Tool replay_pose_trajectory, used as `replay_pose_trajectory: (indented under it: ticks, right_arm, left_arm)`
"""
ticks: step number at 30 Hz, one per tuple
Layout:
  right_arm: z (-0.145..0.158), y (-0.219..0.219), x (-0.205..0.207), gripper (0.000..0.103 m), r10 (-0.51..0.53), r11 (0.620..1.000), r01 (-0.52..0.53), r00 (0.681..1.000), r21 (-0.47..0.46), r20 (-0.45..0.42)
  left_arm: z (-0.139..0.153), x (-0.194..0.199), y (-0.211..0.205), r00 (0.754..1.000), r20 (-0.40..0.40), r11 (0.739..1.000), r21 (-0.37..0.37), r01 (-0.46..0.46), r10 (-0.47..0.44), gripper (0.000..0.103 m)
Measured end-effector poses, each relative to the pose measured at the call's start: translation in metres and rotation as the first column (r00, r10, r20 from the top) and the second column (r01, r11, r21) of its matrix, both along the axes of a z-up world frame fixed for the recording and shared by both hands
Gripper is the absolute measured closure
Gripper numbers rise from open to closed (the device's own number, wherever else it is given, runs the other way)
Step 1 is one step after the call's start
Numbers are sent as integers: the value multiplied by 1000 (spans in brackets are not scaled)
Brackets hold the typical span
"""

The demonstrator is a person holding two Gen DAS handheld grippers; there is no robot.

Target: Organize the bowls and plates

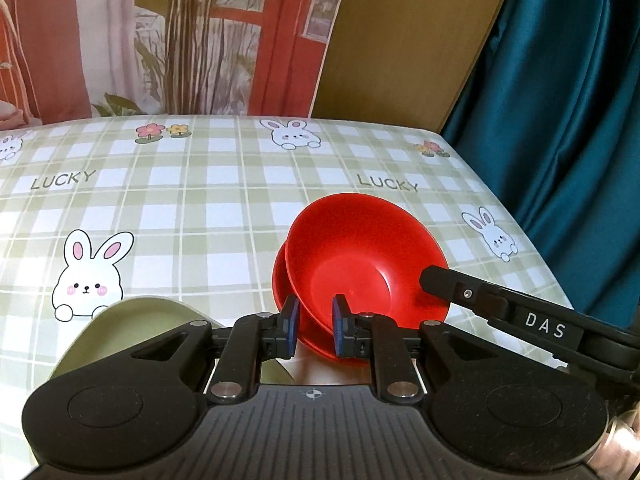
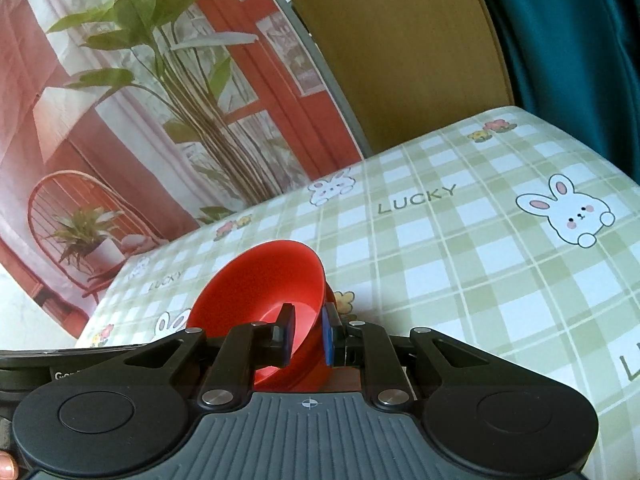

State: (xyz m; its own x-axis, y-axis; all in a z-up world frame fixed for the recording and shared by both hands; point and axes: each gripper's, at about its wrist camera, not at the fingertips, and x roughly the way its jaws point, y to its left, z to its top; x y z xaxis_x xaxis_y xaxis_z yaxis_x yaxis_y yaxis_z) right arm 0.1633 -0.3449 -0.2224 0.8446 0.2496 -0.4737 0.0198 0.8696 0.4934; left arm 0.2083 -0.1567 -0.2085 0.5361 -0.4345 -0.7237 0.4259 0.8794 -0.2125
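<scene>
Two red bowls are nested and tilted above the checked tablecloth. In the left wrist view my left gripper is shut on the near rim of the red bowls. The right gripper's finger reaches in from the right onto the bowls' right rim. In the right wrist view my right gripper is shut on the rim of the red bowl. A pale green plate lies at the near left, partly hidden under my left gripper.
The table has a green checked cloth with rabbits and "LUCKY" print. Its right edge meets a teal curtain. A printed backdrop and a wooden panel stand behind the far edge.
</scene>
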Motion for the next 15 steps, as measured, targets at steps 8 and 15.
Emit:
replay_pose_trajectory:
  ticks: [8, 15]
  right_arm:
    - [-4, -5, 1, 86, -8, 1000, 8, 1000, 3, -3]
    - [-11, -7, 6, 86, -10, 1000, 11, 1000, 18, -19]
  left_arm:
    - [0, 0, 6, 999, 13, 999, 2, -37, 37, 84]
    - [-3, 9, 7, 998, 10, 998, 0, -65, 65, 84]
